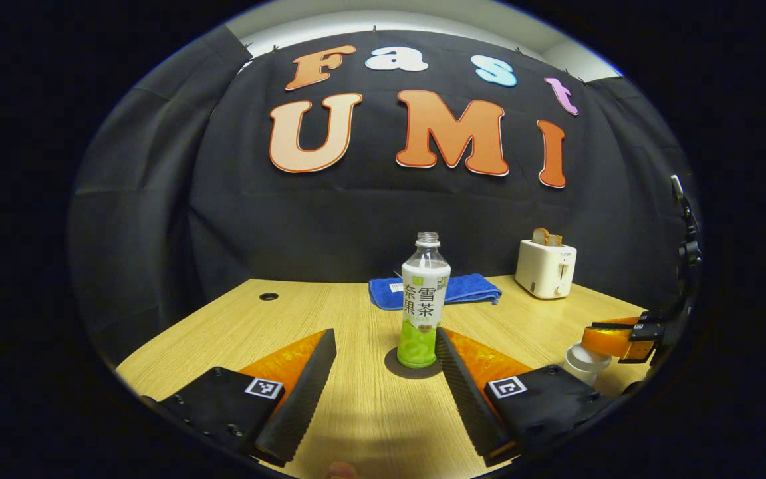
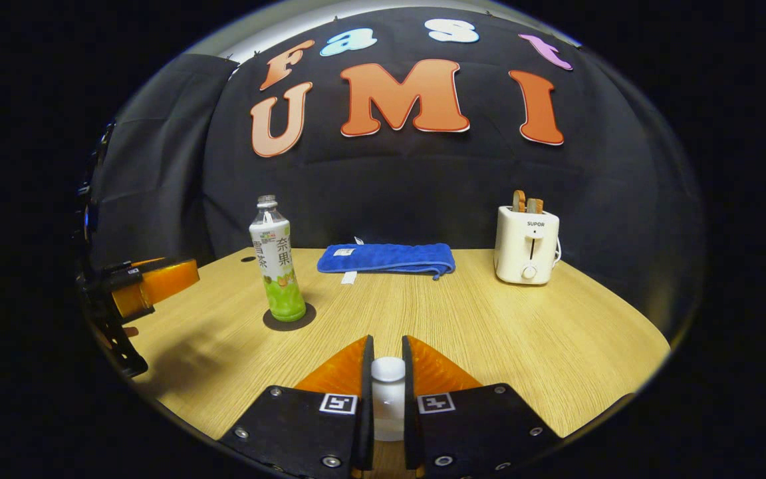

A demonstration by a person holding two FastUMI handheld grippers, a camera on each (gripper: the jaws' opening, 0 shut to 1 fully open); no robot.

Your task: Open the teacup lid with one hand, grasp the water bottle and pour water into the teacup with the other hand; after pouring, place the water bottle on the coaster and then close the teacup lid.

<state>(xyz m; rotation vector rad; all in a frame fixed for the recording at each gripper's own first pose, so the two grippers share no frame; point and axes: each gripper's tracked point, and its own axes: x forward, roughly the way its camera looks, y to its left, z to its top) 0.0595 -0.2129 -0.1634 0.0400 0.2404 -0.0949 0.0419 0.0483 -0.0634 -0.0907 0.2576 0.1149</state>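
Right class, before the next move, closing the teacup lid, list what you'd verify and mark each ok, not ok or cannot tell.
1. Water bottle stands upright on the coaster: ok.
2. Left gripper open, apart from the bottle: ok.
3. Right gripper shut on the teacup lid: ok.
4. Lid over the teacup: seated or raised, cannot tell.
5. Water in the teacup: cannot tell.
6. Towel and toaster stand well back on the table: ok.
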